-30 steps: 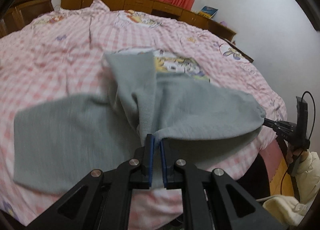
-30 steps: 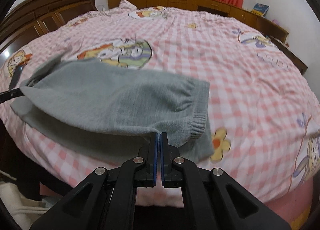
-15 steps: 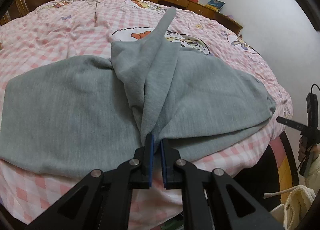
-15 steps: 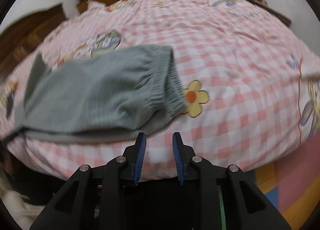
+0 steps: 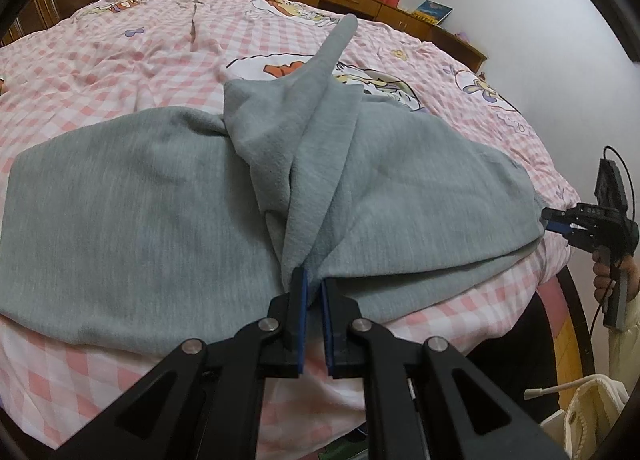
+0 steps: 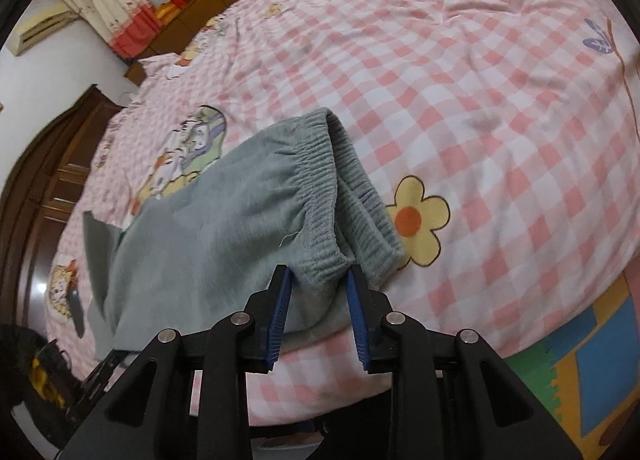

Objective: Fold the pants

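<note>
Grey pants [image 5: 168,220] lie spread across the pink checked bedsheet [image 5: 100,60], mid-frame. Left gripper [image 5: 314,288] pinches a fabric ridge at bottom centre. Right gripper [image 6: 318,280]: jaws apart w/ elastic waistband [image 6: 320,196] between, pads not pressing.

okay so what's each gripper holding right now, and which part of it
The left gripper is pinching the grey pants at a bunched fold on their near edge. The right gripper holds nothing; its open jaws straddle the elastic waistband.

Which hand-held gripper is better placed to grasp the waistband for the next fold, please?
Right: the right hand-held gripper stands open around the grey fleece pants' elastic waistband; the left hand-held gripper is shut on the crotch fabric.
</note>
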